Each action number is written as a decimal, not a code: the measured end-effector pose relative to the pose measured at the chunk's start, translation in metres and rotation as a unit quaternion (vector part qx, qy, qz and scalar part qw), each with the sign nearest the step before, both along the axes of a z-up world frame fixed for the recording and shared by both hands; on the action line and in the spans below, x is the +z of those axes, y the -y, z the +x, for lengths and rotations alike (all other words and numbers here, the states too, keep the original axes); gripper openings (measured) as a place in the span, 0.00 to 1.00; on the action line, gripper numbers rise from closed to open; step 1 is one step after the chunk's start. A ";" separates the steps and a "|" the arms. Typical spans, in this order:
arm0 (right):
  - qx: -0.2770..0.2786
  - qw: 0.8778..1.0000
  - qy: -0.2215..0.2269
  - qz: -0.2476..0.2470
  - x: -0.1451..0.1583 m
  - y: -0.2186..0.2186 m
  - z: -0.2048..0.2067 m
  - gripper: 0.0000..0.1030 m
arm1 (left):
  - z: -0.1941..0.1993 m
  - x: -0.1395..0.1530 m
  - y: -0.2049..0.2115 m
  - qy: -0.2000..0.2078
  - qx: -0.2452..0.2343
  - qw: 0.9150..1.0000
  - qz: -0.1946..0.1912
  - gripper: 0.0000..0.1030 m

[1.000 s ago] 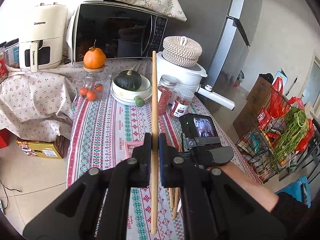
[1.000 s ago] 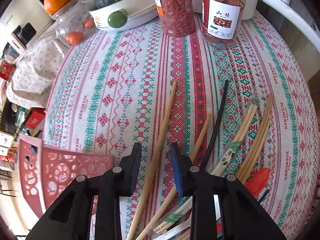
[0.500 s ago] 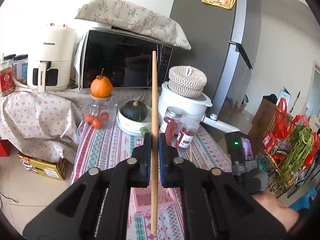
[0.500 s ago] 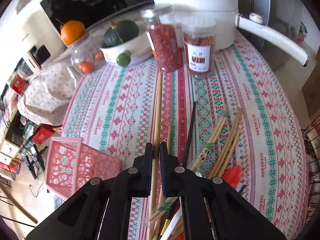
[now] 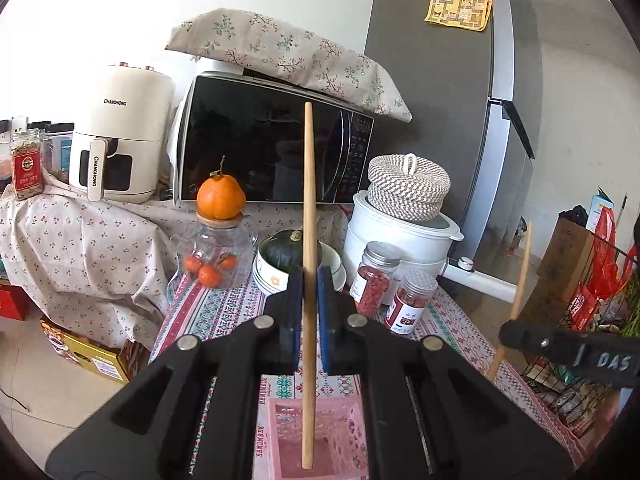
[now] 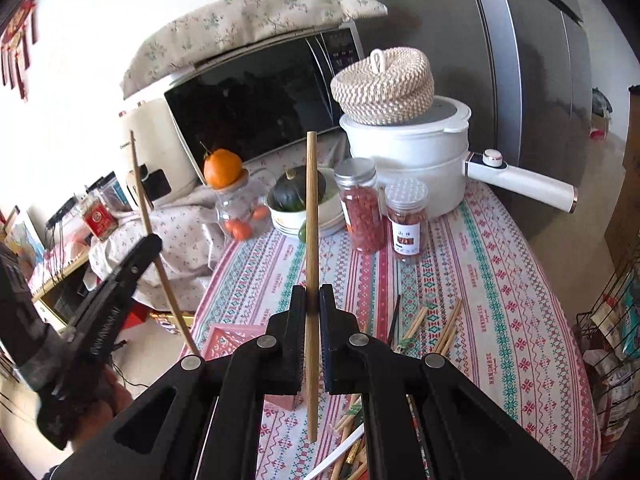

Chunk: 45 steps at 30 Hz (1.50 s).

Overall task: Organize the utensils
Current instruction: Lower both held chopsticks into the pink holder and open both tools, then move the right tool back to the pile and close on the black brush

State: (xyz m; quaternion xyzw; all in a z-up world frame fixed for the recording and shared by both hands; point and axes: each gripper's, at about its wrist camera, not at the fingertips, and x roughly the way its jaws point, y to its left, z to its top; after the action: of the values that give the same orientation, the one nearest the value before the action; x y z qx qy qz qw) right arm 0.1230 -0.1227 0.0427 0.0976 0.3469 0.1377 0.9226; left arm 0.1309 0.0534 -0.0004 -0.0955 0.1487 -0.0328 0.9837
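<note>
Chopsticks stand upright in both tools: the left gripper (image 5: pixel 308 280) is clenched on one wooden chopstick (image 5: pixel 308 216), whose lower tip hangs over the pink basket (image 5: pixel 348 428) on the patterned tablecloth (image 6: pixel 492 280). The right gripper (image 6: pixel 313 300) pinches a second chopstick (image 6: pixel 311 240) the same way, above the loose pile of chopsticks (image 6: pixel 448 328) lying on the cloth just right of the basket, with two red-filled jars (image 6: pixel 362 210) standing farther back.

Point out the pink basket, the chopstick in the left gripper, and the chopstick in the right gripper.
pink basket (image 5: pixel 340 446): left wrist view, inner floor.
left gripper's chopstick (image 5: pixel 308 184): left wrist view, upper shaft.
right gripper's chopstick (image 6: pixel 311 208): right wrist view, upper shaft.
</note>
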 end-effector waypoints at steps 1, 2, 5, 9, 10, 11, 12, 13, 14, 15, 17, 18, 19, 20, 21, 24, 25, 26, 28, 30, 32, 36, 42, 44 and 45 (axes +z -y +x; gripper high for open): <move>-0.001 1.000 0.007 0.003 0.004 0.001 -0.002 0.06 | 0.002 -0.002 0.001 -0.002 0.002 1.000 0.001 0.08; -0.003 1.000 0.014 0.005 0.008 0.000 -0.003 0.06 | 0.005 -0.006 0.000 -0.007 0.002 1.000 -0.001 0.08; -0.004 0.999 0.036 0.016 0.018 0.000 -0.008 0.06 | 0.010 -0.015 0.001 -0.028 0.001 1.000 0.001 0.08; 0.007 0.997 0.064 0.031 0.032 -0.003 -0.015 0.06 | 0.008 -0.020 -0.002 -0.068 -0.012 0.998 -0.002 0.08; 0.012 0.997 0.070 0.034 0.035 -0.005 -0.017 0.06 | 0.006 -0.019 -0.003 -0.076 -0.017 0.997 -0.004 0.08; 0.015 0.996 0.078 0.036 0.039 -0.008 -0.018 0.06 | 0.005 -0.018 -0.004 -0.086 -0.021 0.996 -0.004 0.11; 0.018 0.996 0.084 0.038 0.042 -0.010 -0.020 0.06 | 0.002 -0.016 -0.006 -0.095 -0.024 0.995 -0.003 0.14; 0.021 0.995 0.089 0.041 0.044 -0.013 -0.021 0.06 | -0.001 -0.015 -0.007 -0.100 -0.026 0.995 -0.002 0.16; 0.025 0.994 0.093 0.044 0.045 -0.016 -0.021 0.06 | -0.004 -0.012 -0.010 -0.108 -0.029 0.994 -0.002 0.24; 0.028 0.994 0.095 0.048 0.046 -0.019 -0.020 0.06 | -0.006 -0.011 -0.011 -0.119 -0.030 0.992 -0.001 0.32; 0.032 0.993 0.100 0.051 0.045 -0.026 -0.019 0.06 | -0.012 -0.009 -0.016 -0.136 -0.030 0.990 -0.001 0.39; 0.034 0.993 0.102 0.051 0.044 -0.030 -0.018 0.06 | -0.015 -0.008 -0.019 -0.147 -0.027 0.989 0.002 0.43; 0.035 0.993 0.104 0.051 0.043 -0.032 -0.017 0.06 | -0.017 -0.007 -0.021 -0.158 -0.026 0.987 0.004 0.45; 0.037 0.992 0.105 0.052 0.041 -0.036 -0.014 0.06 | -0.020 -0.006 -0.023 -0.168 -0.026 0.985 0.006 0.50; 0.037 0.992 0.106 0.052 0.039 -0.039 -0.012 0.06 | -0.022 -0.007 -0.025 -0.177 -0.022 0.984 0.009 0.54; 0.035 0.993 0.106 0.043 0.029 -0.048 -0.006 0.06 | -0.026 -0.010 -0.032 -0.206 -0.014 0.978 0.010 0.61; 0.034 0.993 0.105 0.037 0.025 -0.050 -0.003 0.06 | -0.026 -0.012 -0.033 -0.220 -0.011 0.975 0.011 0.62; 0.032 0.994 0.102 0.028 0.021 -0.054 0.000 0.06 | -0.026 -0.014 -0.035 -0.231 -0.009 0.973 0.010 0.64; 0.031 0.995 0.092 0.015 0.010 -0.059 0.006 0.06 | -0.026 -0.019 -0.038 -0.251 -0.010 0.968 0.008 0.66; 0.030 0.996 0.080 0.003 0.000 -0.064 0.012 0.06 | -0.026 -0.024 -0.038 -0.264 -0.013 0.964 0.009 0.67; 0.032 0.997 0.064 -0.002 -0.010 -0.068 0.018 0.06 | -0.026 -0.028 -0.039 -0.274 -0.014 0.962 0.010 0.69; 0.055 0.998 0.023 0.006 -0.026 -0.074 0.026 0.07 | -0.025 -0.031 -0.037 -0.289 -0.019 0.957 0.015 0.75; 0.068 0.998 0.003 -0.001 -0.023 -0.066 0.020 0.38 | -0.027 -0.038 -0.032 -0.313 -0.037 0.949 0.016 0.80; 0.068 0.998 0.007 0.005 -0.016 -0.055 0.014 0.47 | -0.029 -0.041 -0.029 -0.319 -0.044 0.947 0.018 0.80; 0.068 0.998 0.008 0.004 -0.012 -0.050 0.011 0.49 | -0.031 -0.041 -0.029 -0.322 -0.047 0.946 0.019 0.81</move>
State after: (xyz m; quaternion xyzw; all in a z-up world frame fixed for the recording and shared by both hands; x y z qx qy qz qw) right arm 0.1338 -0.0730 0.0303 0.0766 0.3443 0.2023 0.9136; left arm 0.1002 0.0820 -0.0419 -0.0748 0.4621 -0.0431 0.8826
